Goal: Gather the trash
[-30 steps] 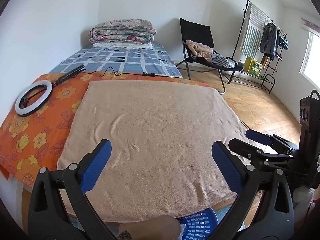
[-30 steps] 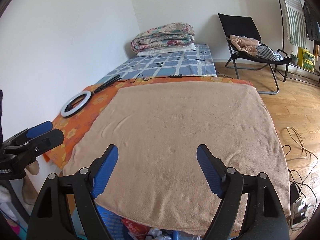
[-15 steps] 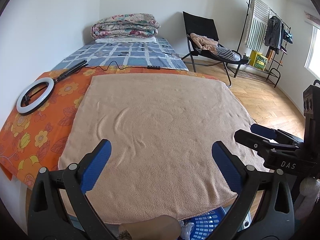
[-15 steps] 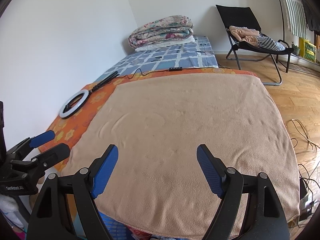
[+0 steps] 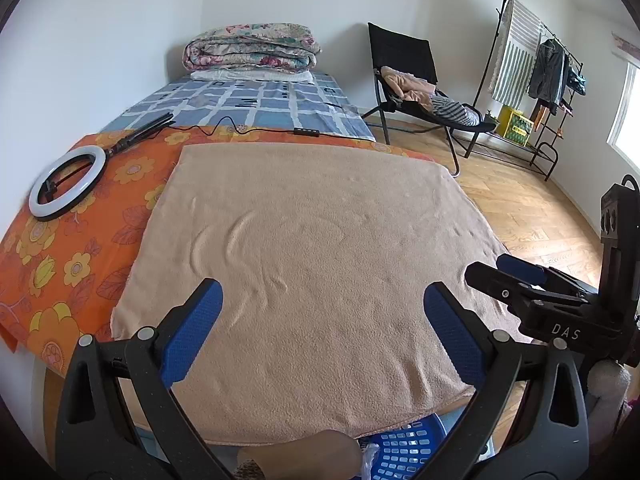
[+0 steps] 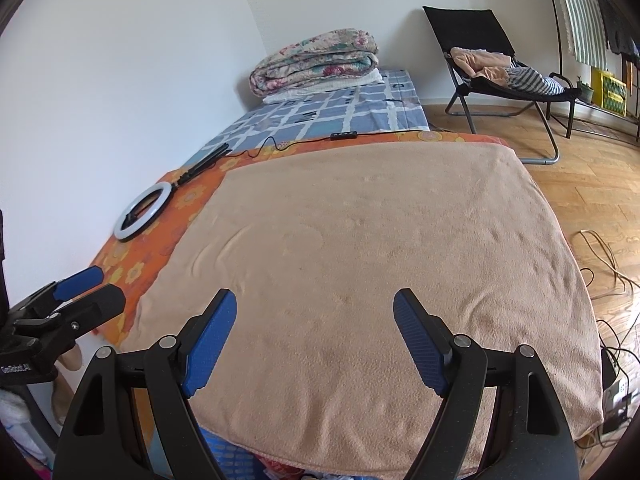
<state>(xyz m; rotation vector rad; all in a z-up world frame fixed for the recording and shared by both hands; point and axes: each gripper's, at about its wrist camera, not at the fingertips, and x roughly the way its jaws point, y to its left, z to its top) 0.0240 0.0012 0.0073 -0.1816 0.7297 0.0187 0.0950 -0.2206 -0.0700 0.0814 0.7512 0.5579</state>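
Note:
My left gripper is open and empty above the near edge of a tan blanket that covers a table. My right gripper is open and empty over the same blanket. Each gripper shows in the other's view: the right one at the right edge, the left one at the left edge. A blue perforated basket sits below the blanket's near edge, with crumpled plastic beside it; its contents are mostly hidden. No trash lies on the blanket.
An orange flowered cloth with a white ring light lies to the left. Behind are a bed with folded quilts, a black chair, a clothes rack and cables on the wooden floor.
Both grippers have risen and tilted a little, so the blanket's near edge and the basket below sit lower in view. Both stay open and empty.

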